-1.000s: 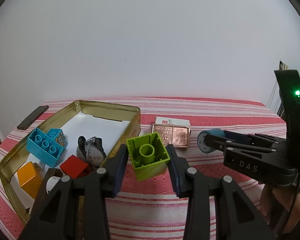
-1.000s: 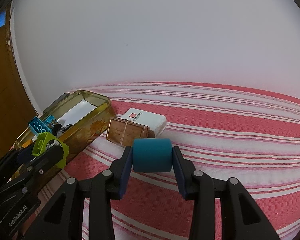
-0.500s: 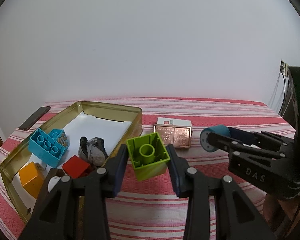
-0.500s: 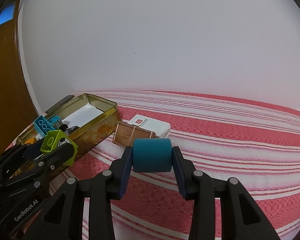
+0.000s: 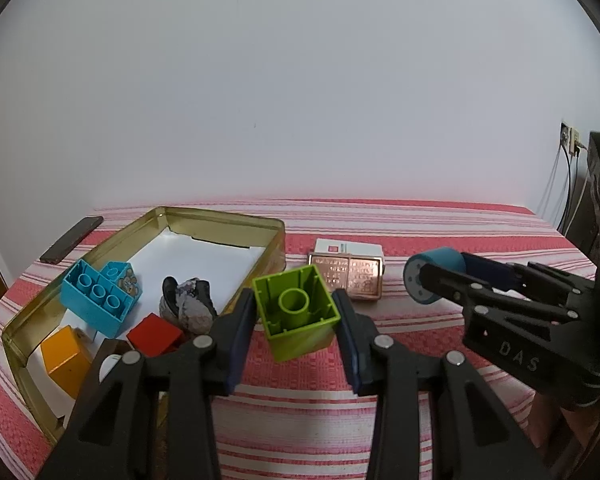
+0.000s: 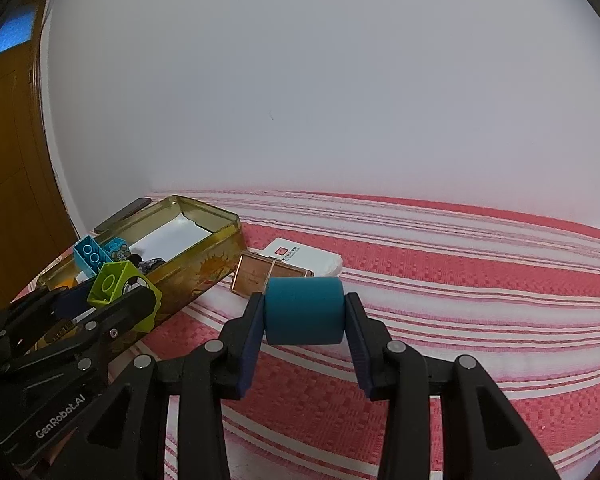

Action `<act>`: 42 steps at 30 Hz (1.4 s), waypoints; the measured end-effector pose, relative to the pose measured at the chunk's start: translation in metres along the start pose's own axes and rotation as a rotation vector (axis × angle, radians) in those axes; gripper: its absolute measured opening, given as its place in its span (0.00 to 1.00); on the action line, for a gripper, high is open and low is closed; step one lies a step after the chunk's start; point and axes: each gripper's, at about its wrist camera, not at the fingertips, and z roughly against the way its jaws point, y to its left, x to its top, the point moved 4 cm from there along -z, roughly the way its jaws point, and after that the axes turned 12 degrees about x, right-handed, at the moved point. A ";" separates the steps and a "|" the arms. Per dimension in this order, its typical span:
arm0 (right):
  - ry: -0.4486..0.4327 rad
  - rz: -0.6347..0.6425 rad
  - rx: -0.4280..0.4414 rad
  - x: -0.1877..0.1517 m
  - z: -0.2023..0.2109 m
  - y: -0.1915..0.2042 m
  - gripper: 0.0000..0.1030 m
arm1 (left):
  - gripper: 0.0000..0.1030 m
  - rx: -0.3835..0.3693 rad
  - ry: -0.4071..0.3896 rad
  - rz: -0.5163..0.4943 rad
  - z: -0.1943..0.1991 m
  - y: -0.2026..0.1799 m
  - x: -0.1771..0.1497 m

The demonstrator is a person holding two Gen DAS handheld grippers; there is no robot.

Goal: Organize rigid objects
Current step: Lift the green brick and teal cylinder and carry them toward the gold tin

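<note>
My left gripper (image 5: 296,314) is shut on a lime green hollow brick (image 5: 298,312), held above the striped cloth just right of the gold tin (image 5: 224,216). In the right wrist view that green brick (image 6: 114,284) hangs by the gold tin (image 6: 204,256). My right gripper (image 6: 304,316) is shut on a teal cylinder (image 6: 304,310); the left wrist view shows this teal cylinder (image 5: 436,270) at the right. Inside the tin lie a light blue brick (image 5: 96,296), a red block (image 5: 154,334), an orange block (image 5: 66,354) and a grey stone-like lump (image 5: 190,310).
A copper-coloured flat box (image 5: 346,276) leans on a white box (image 5: 348,248) right of the tin. A dark flat phone-like bar (image 5: 72,238) lies at the far left. Red-and-white striped cloth (image 6: 460,280) covers the surface. A wooden door (image 6: 8,152) stands left.
The right gripper with the teal cylinder has drifted slightly to the right in the left wrist view, and its camera has turned a little. The left gripper has kept still with the green brick.
</note>
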 end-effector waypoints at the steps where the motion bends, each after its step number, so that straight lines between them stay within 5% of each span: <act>1: -0.002 0.003 0.000 0.000 0.000 0.001 0.41 | 0.37 0.000 -0.002 0.000 0.000 0.000 0.000; 42: -0.093 0.037 -0.008 -0.004 0.015 0.030 0.41 | 0.37 -0.009 -0.074 0.026 0.016 0.016 -0.002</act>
